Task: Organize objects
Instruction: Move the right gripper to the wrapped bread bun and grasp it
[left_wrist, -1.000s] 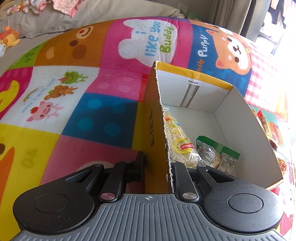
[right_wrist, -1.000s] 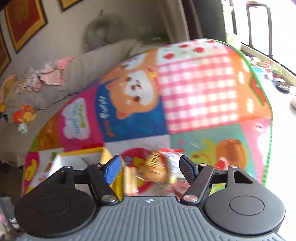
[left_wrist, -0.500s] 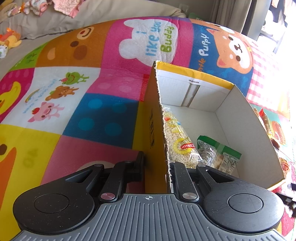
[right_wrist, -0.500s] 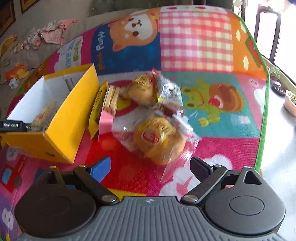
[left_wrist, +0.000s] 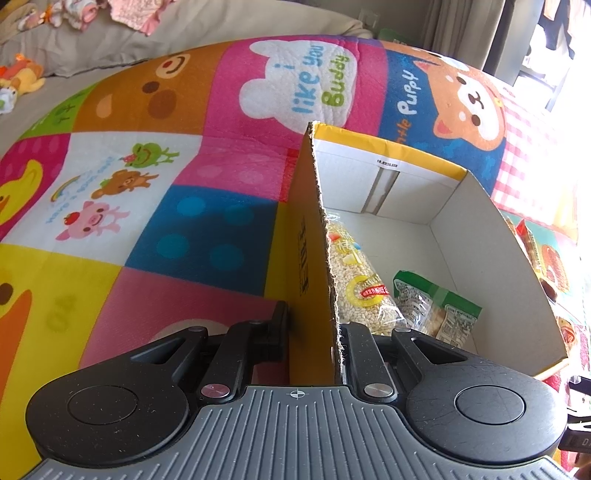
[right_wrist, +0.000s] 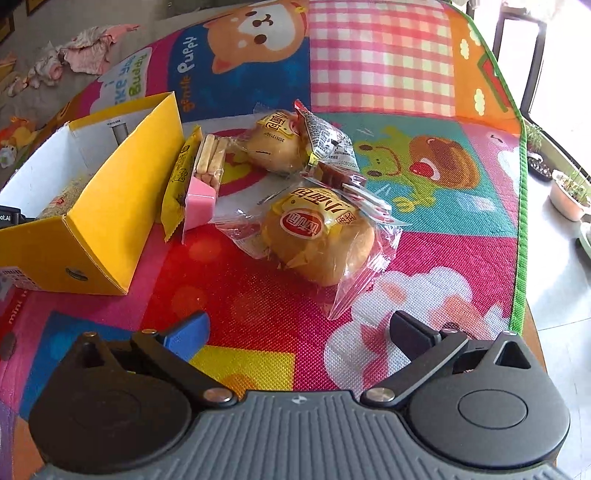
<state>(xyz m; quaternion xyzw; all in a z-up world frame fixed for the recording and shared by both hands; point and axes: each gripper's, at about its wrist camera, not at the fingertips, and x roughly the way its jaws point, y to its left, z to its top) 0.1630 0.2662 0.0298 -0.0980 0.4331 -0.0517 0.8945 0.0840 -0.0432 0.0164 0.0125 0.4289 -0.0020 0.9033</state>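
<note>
My left claw (left_wrist: 314, 332) is clamped on the near wall of the yellow box (left_wrist: 308, 236), one finger outside, one inside, the cardboard edge running straight ahead between them. Just past the inner finger, in the box, lies a bag of puffed grain (left_wrist: 356, 280) along that wall, and to its right a green-edged packet (left_wrist: 436, 306) — both on the box floor, touching or nearly so.

My right claw (right_wrist: 301, 332) hangs spread wide over the mat (right_wrist: 380, 62), gripping nothing. Directly ahead of it, between the lines of the two fingers, sits a bun (right_wrist: 317, 236) in a clear wrapper, a corner of the wrapper reaching towards my right finger but apart from it. Beyond that lies a second bun (right_wrist: 277, 144), with a small dark-and-red snack pack (right_wrist: 332, 147) leaning over both; I cannot tell whether it is one pack or two. Ahead and to the left, a pink tray of biscuit sticks (right_wrist: 208, 173) and a yellow packet (right_wrist: 177, 184) stand against the outside of the box, which is further left of my blue finger (right_wrist: 186, 334).
</note>
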